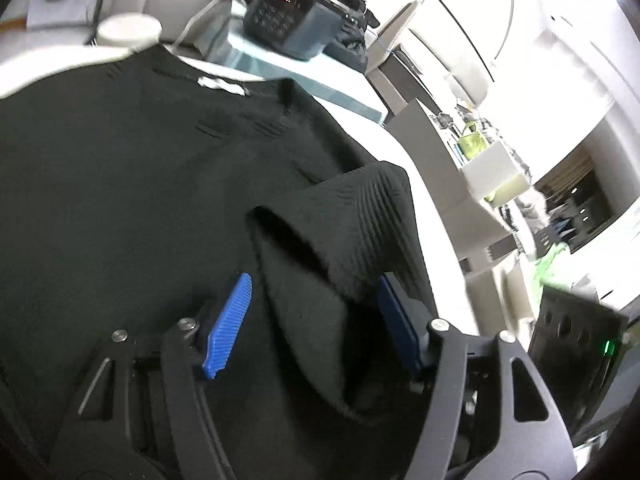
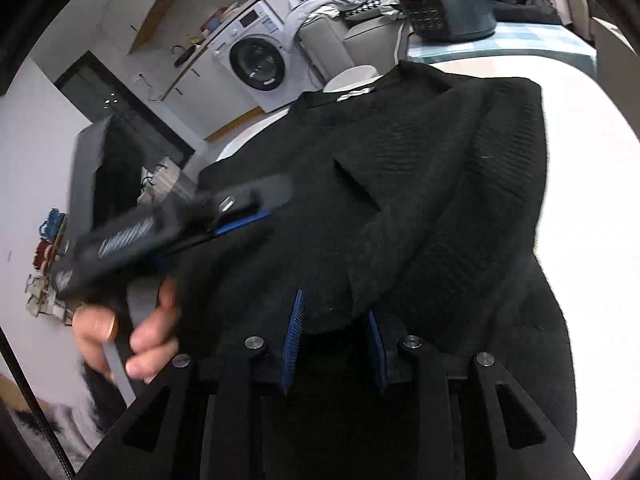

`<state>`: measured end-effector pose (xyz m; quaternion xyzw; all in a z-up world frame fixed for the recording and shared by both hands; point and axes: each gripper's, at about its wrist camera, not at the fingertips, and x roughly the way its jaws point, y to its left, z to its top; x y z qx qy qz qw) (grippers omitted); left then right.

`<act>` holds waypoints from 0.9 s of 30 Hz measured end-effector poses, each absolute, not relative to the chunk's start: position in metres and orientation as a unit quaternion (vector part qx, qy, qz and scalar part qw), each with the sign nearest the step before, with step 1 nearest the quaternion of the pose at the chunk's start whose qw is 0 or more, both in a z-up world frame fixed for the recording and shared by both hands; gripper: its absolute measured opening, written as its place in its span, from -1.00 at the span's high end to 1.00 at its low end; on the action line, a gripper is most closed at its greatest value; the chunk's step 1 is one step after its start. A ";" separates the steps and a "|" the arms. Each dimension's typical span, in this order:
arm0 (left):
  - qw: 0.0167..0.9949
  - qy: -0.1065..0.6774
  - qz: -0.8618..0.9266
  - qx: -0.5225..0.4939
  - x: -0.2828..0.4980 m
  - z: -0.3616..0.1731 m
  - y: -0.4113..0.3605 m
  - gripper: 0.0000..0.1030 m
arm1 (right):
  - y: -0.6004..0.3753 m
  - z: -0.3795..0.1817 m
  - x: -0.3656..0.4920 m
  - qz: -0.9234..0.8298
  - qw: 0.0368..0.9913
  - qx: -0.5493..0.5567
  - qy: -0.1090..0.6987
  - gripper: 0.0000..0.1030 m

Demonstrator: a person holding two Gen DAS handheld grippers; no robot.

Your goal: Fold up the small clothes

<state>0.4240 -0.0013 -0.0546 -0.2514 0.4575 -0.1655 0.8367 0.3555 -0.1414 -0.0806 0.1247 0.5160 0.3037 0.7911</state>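
White table (image 2: pixel 580 160), hand-held grippers apparently pinching sweater (image 1: pixel 120 180)

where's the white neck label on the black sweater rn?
The white label sits at the collar on the far edge of the black sweater, top centre in both wrist views, just below the white round lid.

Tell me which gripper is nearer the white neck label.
Left. The left gripper reaches over the sweater, partway toward the label; the right gripper sits back at the near edge.
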 end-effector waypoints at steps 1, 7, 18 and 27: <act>0.831 0.463 -0.168 -0.257 0.433 -0.059 -0.004 -0.22 | -0.144 -0.081 0.355 0.300 0.791 0.128 0.517 0.40; 0.817 0.477 -0.175 -0.273 0.480 -0.080 -0.024 -0.07 | -0.163 -0.083 0.341 0.286 0.792 0.139 0.521 0.40; 0.846 0.405 -0.191 -0.290 0.517 -0.049 0.001 1.00 | -0.195 -0.068 0.339 0.231 0.825 0.129 0.500 0.05; 0.832 0.470 -0.122 -0.268 0.548 -0.055 0.029 0.72 | -0.202 -0.083 0.339 0.183 0.824 0.105 0.525 0.05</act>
